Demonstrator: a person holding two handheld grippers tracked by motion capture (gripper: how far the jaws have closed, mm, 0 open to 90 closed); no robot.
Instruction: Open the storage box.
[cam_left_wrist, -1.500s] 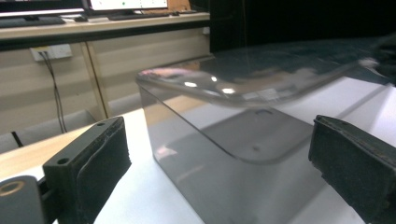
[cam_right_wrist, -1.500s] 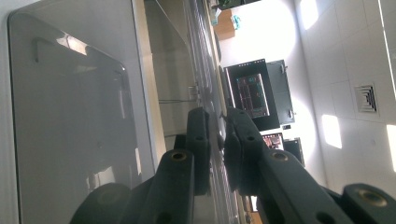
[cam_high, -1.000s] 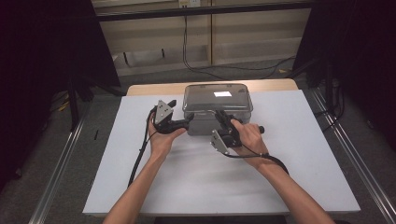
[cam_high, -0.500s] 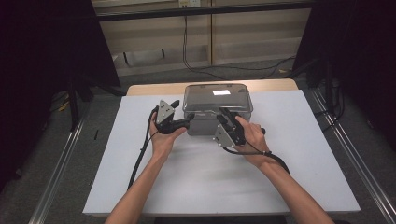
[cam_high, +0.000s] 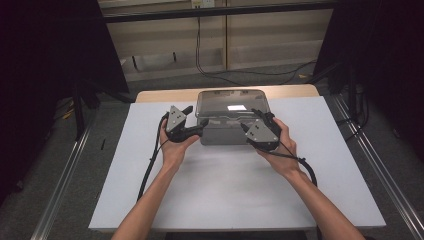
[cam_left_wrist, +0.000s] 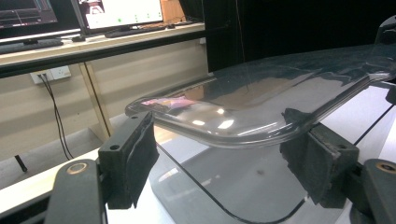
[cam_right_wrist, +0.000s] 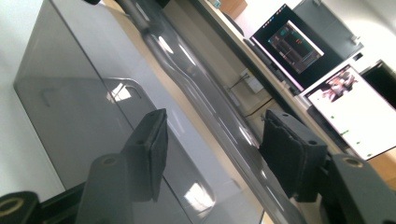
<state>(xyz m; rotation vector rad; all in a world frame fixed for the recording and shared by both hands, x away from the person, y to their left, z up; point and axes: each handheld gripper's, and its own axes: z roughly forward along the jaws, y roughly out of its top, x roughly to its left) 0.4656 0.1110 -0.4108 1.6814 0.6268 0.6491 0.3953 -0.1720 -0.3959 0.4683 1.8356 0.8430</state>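
White table (cam_high: 150, 200), grey box with clear lid (cam_high: 230, 102). Left gripper (cam_high: 192, 131) closing around the lid's rim; right gripper (cam_high: 256, 131) just opening, rim between spread pads. Advice: seat both pads evenly before lifting.

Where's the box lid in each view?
High view: clear lid at top centre, on the grey box, between the left gripper and the right gripper.
Left gripper view: the lid's rim runs across the middle, between the jaws.
Right gripper view: its rim runs diagonally from top left to bottom right, between the jaws.
Shared landmark: the white table.
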